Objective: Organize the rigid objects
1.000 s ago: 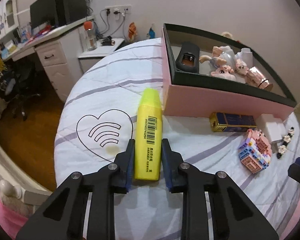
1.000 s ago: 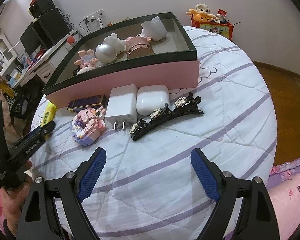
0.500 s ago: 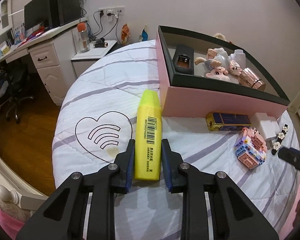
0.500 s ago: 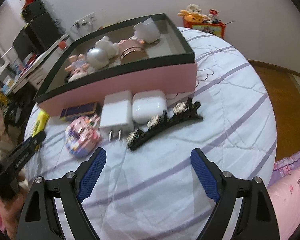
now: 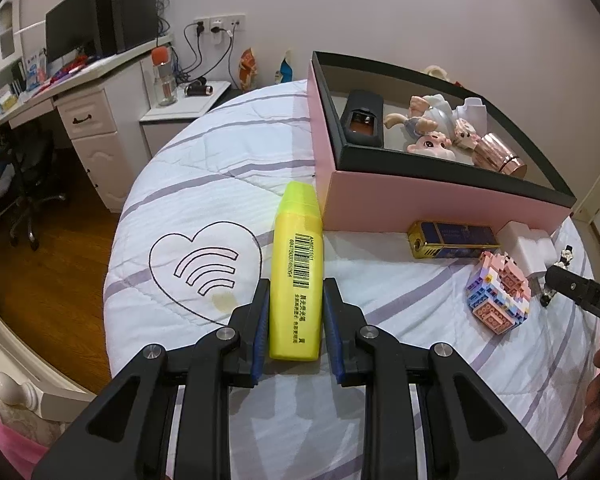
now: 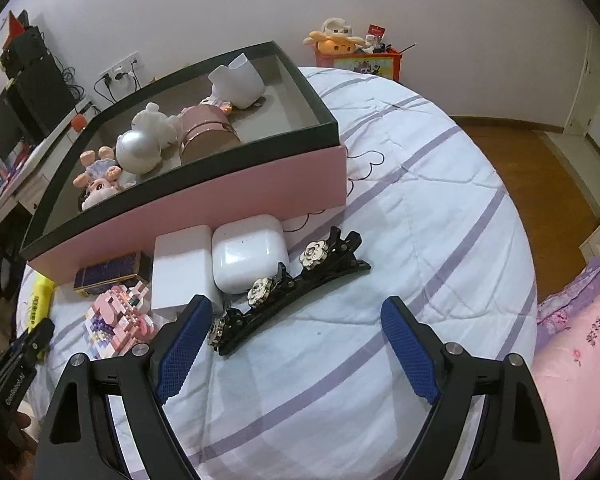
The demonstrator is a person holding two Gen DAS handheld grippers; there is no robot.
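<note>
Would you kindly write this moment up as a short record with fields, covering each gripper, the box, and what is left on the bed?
left gripper: shut on the yellow highlighter, which lies on the quilt
right gripper: empty, closing; black flower hair clip lies ahead of its fingers
pink box: open, holds figurines, a black device, a rose-gold jar
outside the box: earbuds case, white charger, blue-gold lighter, brick model

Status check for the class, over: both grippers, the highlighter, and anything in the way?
Left gripper shut on yellow highlighter. Right gripper closing, pads clear of black flower hair clip below. Pink box beside highlighter's cap; path unobstructed.
</note>
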